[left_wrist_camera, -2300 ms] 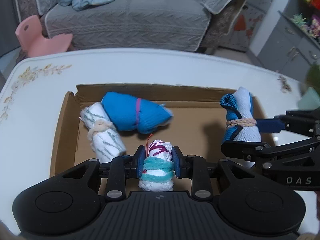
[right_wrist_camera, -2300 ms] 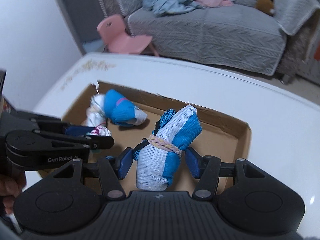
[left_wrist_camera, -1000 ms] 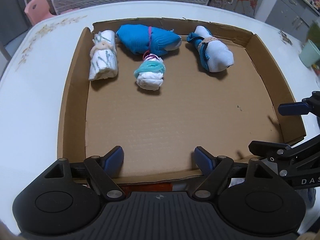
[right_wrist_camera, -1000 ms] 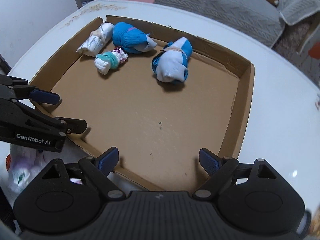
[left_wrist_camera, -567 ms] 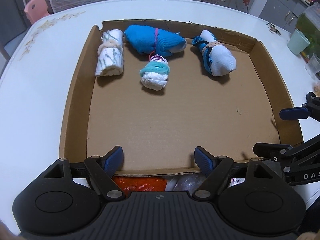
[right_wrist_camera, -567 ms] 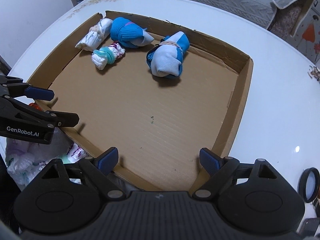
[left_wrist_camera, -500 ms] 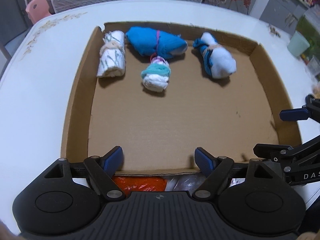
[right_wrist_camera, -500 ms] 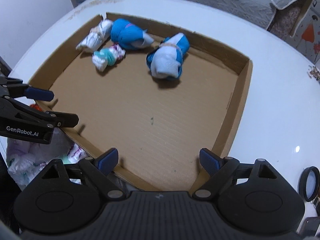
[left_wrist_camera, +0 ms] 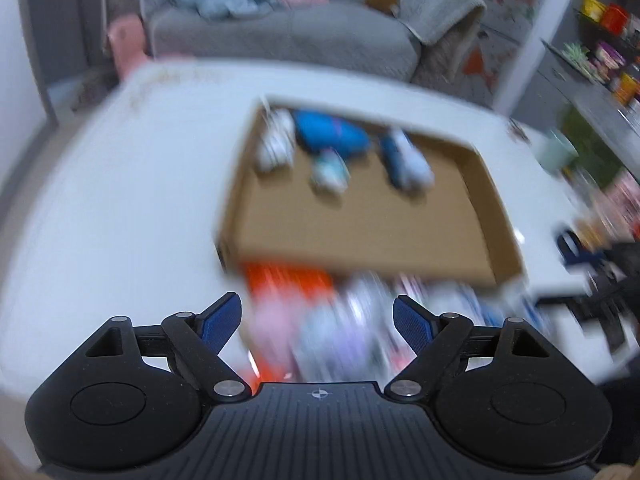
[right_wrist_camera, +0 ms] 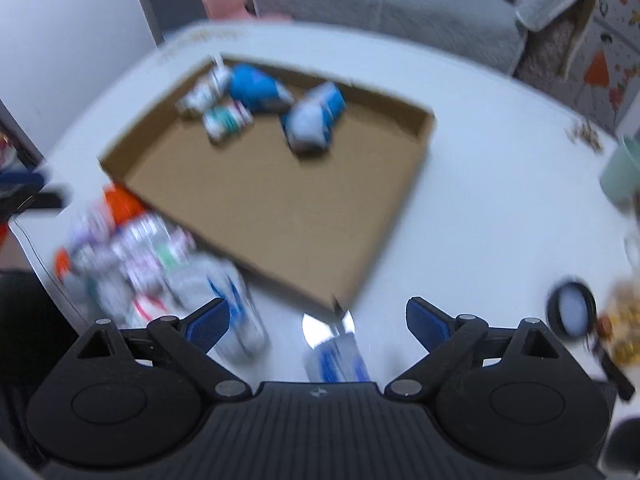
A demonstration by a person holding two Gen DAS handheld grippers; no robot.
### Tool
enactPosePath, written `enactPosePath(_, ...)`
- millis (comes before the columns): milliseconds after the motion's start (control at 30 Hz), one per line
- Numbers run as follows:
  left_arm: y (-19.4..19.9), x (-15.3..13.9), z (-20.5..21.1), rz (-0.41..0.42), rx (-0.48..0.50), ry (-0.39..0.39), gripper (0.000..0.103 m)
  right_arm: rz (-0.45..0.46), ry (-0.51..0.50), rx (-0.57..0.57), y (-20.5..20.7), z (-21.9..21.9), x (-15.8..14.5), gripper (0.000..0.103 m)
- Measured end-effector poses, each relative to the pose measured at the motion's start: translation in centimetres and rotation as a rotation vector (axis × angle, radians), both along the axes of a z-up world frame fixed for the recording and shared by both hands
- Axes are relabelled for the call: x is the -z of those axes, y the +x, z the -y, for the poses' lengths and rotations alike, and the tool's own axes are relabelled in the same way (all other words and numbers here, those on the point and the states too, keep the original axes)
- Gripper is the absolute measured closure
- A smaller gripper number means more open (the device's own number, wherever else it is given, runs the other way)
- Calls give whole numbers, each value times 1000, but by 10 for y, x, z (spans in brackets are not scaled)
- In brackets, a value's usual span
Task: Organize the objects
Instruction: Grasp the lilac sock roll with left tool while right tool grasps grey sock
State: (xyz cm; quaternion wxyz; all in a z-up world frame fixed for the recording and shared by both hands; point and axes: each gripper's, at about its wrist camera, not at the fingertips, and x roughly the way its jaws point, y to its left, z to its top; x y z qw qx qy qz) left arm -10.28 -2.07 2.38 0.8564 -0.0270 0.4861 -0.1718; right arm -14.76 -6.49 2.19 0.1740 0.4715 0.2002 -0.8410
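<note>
Rolled sock bundles, four in number, grouped along far wall of shallow brown cardboard tray point(right_wrist_camera: 384, 216) on white tabletop point(right_wrist_camera: 480, 208). Both views heavily motion-blurred; fine detail not legible.

Bundle positions, right wrist view:
- White patterned roll point(right_wrist_camera: 202, 94) in far left corner of tray
- Solid blue roll point(right_wrist_camera: 254, 88) just beside it, against far wall
- Small white roll with teal band point(right_wrist_camera: 226, 122) just in front of those two, toward tray centre
- Blue-and-white bundle point(right_wrist_camera: 314, 120) apart from the other three, further right

Rest of tray floor bare cardboard.

Heap of unsorted small cloth items point(right_wrist_camera: 148, 264), white, orange and pink, outside tray on tabletop at near left corner; one blue-and-white item point(right_wrist_camera: 336, 358) separate, directly below right gripper.

Left gripper point(left_wrist_camera: 317, 322): jaws wide apart, just been opening, nothing between the blue pads; held above the heap point(left_wrist_camera: 320, 328), outside near edge of tray point(left_wrist_camera: 496, 240).

Right gripper point(right_wrist_camera: 318, 322): jaws wide apart, just been opening, nothing clamped; held above tabletop at near corner of tray.

Pale green cup point(right_wrist_camera: 622, 178) and round black-rimmed object point(right_wrist_camera: 572, 312) at right of tabletop, well apart from tray. Grey sofa point(right_wrist_camera: 380, 4) beyond far edge
</note>
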Motion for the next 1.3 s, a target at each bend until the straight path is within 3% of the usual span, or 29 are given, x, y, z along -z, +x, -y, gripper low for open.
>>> enactPosePath(100, -42, 16, 23, -41, 125, 8, 17, 58, 52, 39, -9, -3, 15, 11)
enactPosePath(233, -75, 37, 62, 37, 327, 123, 18, 80, 76, 45, -16, 2, 24, 13)
enactPosePath(333, -85, 44, 72, 67, 405, 119, 18, 89, 63, 44, -18, 3, 27, 13)
enactPosePath(400, -86, 53, 78, 105, 440, 157, 18, 91, 57, 49, -21, 1, 28, 14)
enactPosePath(567, -77, 79, 85, 46, 450, 171, 30, 102, 79, 58, -22, -2, 36, 18)
enactPosePath(867, -74, 87, 91, 59, 453, 161, 31, 140, 101, 69, -28, -1, 50, 34)
enactPosePath(1100, -71, 86, 84, 81, 443, 155, 46, 189, 173, 83, -33, 0, 71, 63)
enactPosePath(1300, -72, 86, 76, 83, 438, 137, 55, 188, 185, 83, -34, 2, 75, 67)
